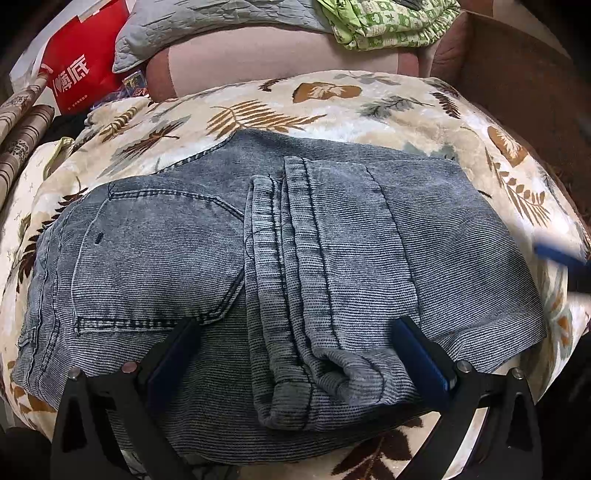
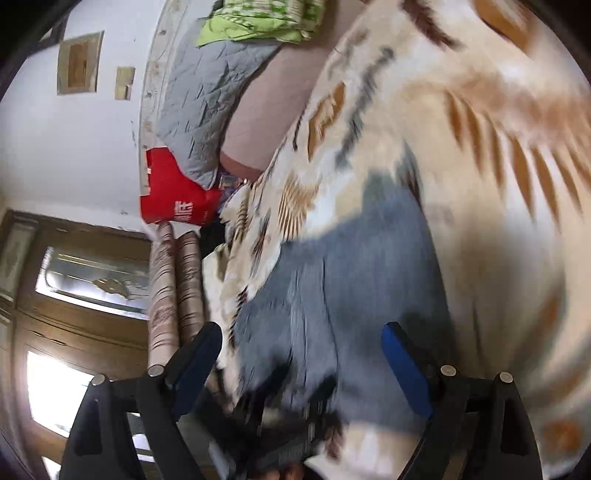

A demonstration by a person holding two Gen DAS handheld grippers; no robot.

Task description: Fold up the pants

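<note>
Blue-grey corduroy pants (image 1: pixel 332 236) lie folded on a leaf-patterned blanket (image 1: pixel 332 99), with the leg hems folded over onto the seat at the middle. My left gripper (image 1: pixel 295 332) is open just above the near edge of the pants, one finger on each side of the folded hems. In the right wrist view, which is tilted and blurred, the pants (image 2: pixel 351 288) show as a blue patch. My right gripper (image 2: pixel 301 343) is open and empty above them. A blue fingertip of the right gripper (image 1: pixel 557 253) shows at the right edge of the left wrist view.
A pink sofa back (image 1: pixel 277 55) with a grey quilted pad (image 1: pixel 192 22) and green patterned cloth (image 1: pixel 388 22) lies behind the blanket. A red bag (image 1: pixel 81 62) and rolled patterned paper (image 1: pixel 22 125) stand at the left. A brown wooden box (image 1: pixel 517 74) is at the right.
</note>
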